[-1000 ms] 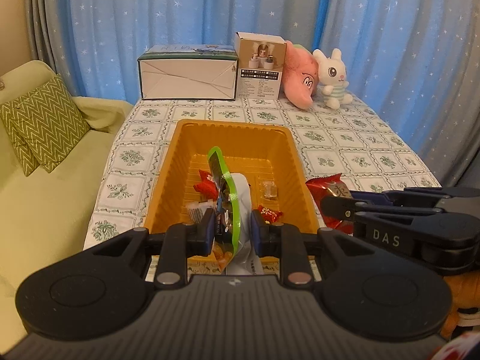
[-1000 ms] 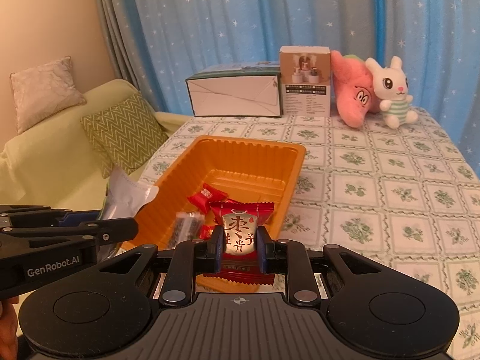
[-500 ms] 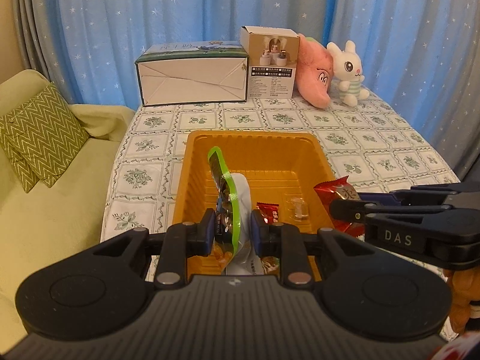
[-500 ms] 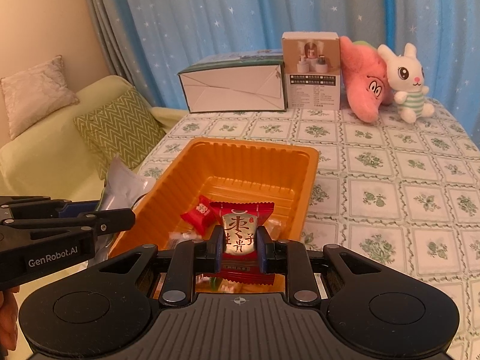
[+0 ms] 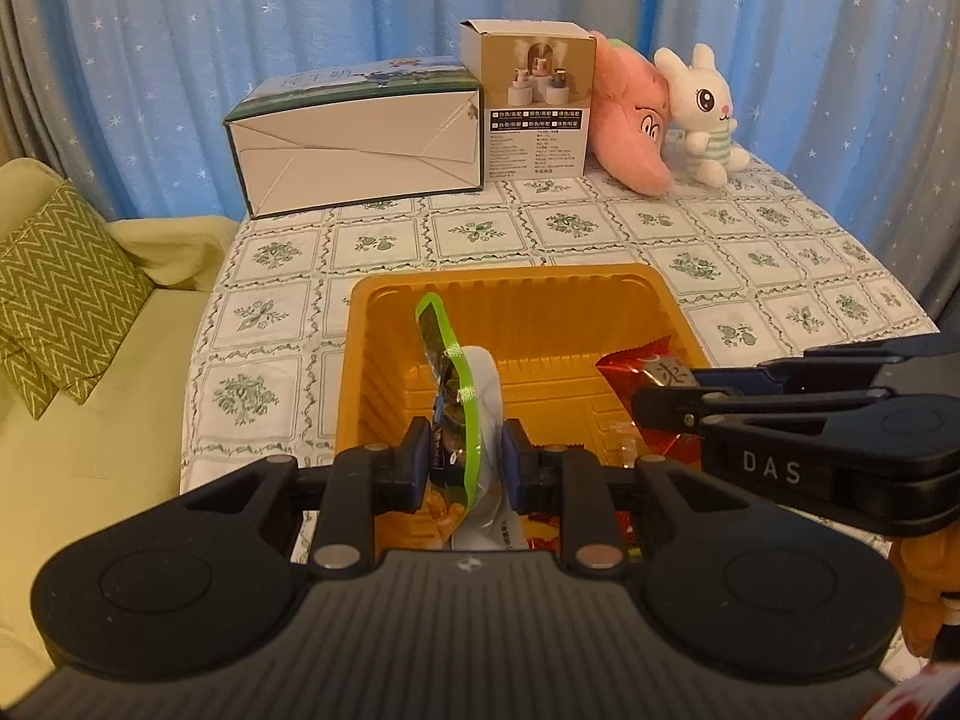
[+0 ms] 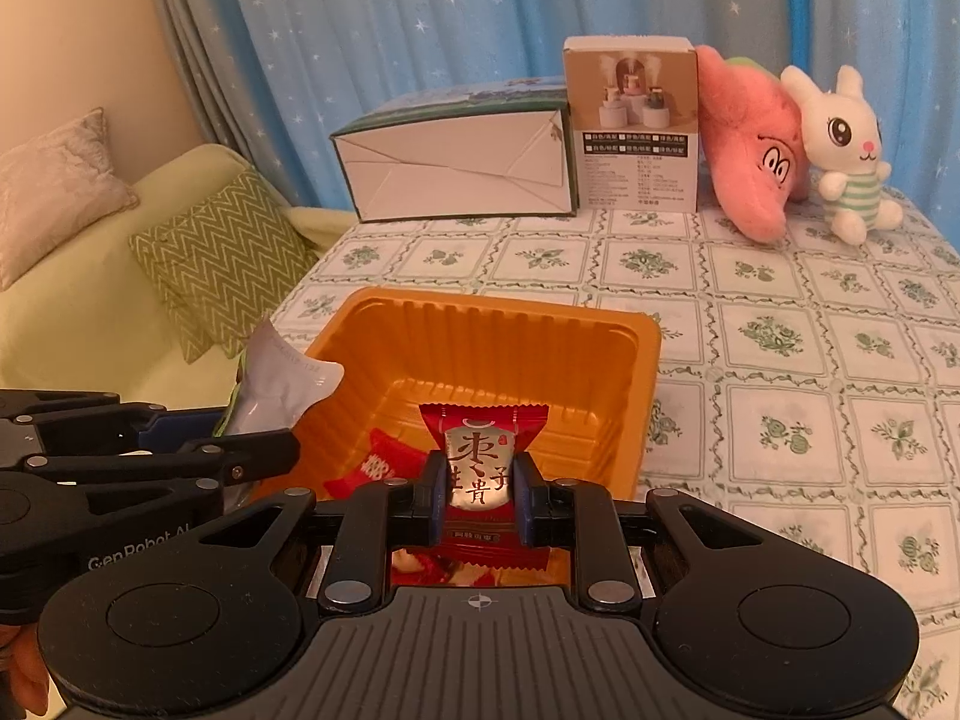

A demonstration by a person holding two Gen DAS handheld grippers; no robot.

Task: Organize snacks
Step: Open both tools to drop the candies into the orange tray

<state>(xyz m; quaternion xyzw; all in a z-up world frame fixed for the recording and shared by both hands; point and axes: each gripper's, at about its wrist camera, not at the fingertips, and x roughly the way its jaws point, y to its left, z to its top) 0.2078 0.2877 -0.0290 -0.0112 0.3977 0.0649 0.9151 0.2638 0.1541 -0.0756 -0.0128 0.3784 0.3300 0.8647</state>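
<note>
An orange plastic tray sits on the tiled tablecloth. My left gripper is shut on a green-edged snack bag, held upright over the tray's near end. My right gripper is shut on a red jujube snack packet, also over the tray. Each gripper shows in the other's view: the right gripper with its red packet, the left gripper with the bag's white back. Small red wrapped snacks lie in the tray.
At the table's far side stand a white carton, a small product box, a pink plush and a white rabbit plush. A green sofa with a zigzag cushion lies left. Blue curtains hang behind.
Both grippers have moved forward over the tray with their snacks still held. The tray's far wall and the boxes look closer, and more of the tray's contents now hide under the grippers.
</note>
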